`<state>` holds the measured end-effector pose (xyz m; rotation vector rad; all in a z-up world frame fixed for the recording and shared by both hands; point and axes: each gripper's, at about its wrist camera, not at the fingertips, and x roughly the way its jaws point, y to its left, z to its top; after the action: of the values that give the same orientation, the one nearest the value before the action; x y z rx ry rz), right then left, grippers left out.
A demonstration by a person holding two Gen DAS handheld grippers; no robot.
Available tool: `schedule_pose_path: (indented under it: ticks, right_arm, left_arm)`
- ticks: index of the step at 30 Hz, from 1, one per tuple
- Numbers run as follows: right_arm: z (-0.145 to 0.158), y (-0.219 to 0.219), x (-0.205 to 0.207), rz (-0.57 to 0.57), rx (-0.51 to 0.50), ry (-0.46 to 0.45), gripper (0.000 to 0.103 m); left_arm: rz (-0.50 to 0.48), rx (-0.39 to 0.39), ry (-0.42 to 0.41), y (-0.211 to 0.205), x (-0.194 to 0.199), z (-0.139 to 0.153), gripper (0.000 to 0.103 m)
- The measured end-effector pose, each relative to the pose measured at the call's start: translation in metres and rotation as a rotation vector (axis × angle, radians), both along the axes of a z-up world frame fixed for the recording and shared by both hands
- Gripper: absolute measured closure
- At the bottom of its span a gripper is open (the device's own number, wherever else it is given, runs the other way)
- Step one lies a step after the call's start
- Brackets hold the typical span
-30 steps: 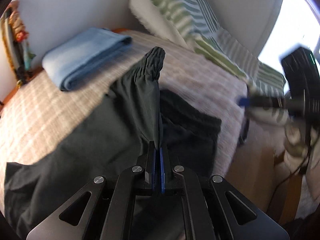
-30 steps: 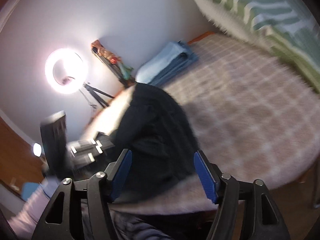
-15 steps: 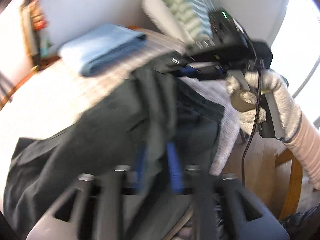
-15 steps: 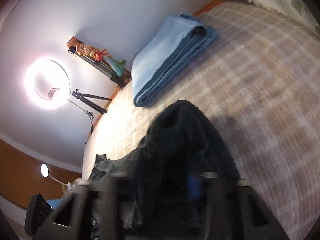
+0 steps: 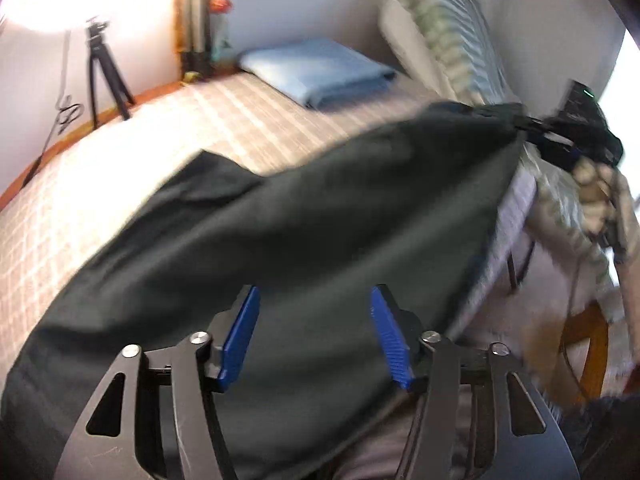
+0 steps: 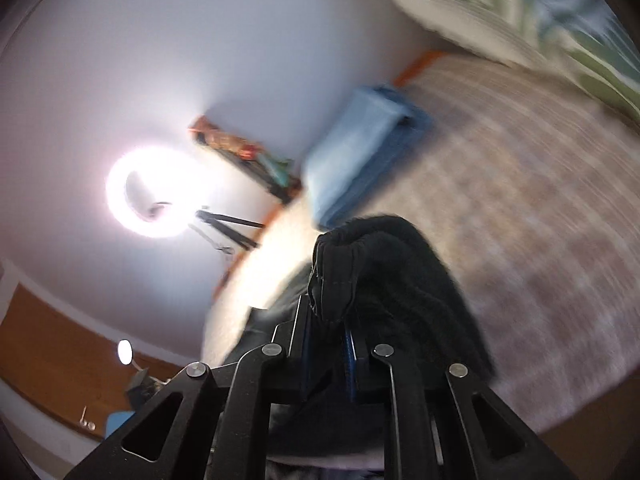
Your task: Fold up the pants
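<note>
Dark pants [image 5: 320, 220] stretch across the checked bed cover [image 5: 120, 160] from lower left to upper right. My left gripper [image 5: 316, 336] hangs over their near part; its jaws are opening and the blue pads [image 5: 240, 336] press on nothing, with cloth only beneath them. At the far right, my right gripper [image 5: 560, 136], carried by a gloved hand [image 5: 596, 184], holds the pants' far end. In the right wrist view, the right gripper [image 6: 327, 344] has its jaws closing, and the gathered elastic end of the pants [image 6: 340, 264] is pinched between them.
A folded blue cloth [image 5: 316, 68] lies at the bed's far edge by a green-striped pillow [image 5: 452, 28]. A lit ring light [image 6: 148, 196] on a tripod [image 5: 104, 64] stands past the bed. A wooden chair [image 5: 584, 352] is at the lower right.
My left gripper let go of the gathered pants end and opened, swinging away along the bed. The right gripper closed on that end, and the pants now stretch out between the two views.
</note>
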<state>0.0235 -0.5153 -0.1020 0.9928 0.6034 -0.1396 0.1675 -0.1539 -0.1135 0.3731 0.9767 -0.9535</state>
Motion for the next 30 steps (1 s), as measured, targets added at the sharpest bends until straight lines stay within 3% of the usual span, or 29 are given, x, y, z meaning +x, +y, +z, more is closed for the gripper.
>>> schedule_pose_path:
  ticks: [3, 7, 15, 17, 20, 22, 27, 30]
  right_arm:
    - [-0.042, -0.003, -0.002, -0.021, 0.063, 0.094, 0.091]
    - [-0.077, 0.001, 0.005, -0.007, 0.085, 0.167, 0.091]
    - [-0.062, -0.002, 0.012, 0.01, 0.064, 0.153, 0.088]
    - [-0.057, -0.002, 0.009, 0.011, 0.056, 0.152, 0.087]
    - [-0.058, -0.002, 0.007, 0.018, 0.06, 0.161, 0.085]
    - [-0.063, -0.001, 0.008, 0.027, 0.059, 0.18, 0.08]
    - [-0.073, -0.002, 0.012, 0.02, 0.08, 0.206, 0.076]
    - [-0.067, 0.001, 0.01, 0.015, 0.058, 0.202, 0.086]
  left_arm:
    - [-0.077, 0.079, -0.035, -0.002, -0.024, -0.017, 0.042]
    - [-0.124, 0.104, -0.009, -0.009, -0.038, -0.032, 0.042]
    - [-0.244, 0.202, -0.049, -0.033, -0.065, -0.057, 0.042]
    - [-0.272, 0.221, -0.055, -0.036, -0.069, -0.063, 0.06]
    - [-0.282, 0.202, -0.041, -0.033, -0.068, -0.063, 0.073]
    - [-0.289, 0.179, -0.009, -0.03, -0.065, -0.061, 0.091]
    - [-0.248, 0.158, -0.033, -0.023, -0.06, -0.056, 0.102]
    - [-0.225, 0.132, -0.051, -0.012, -0.058, -0.043, 0.103]
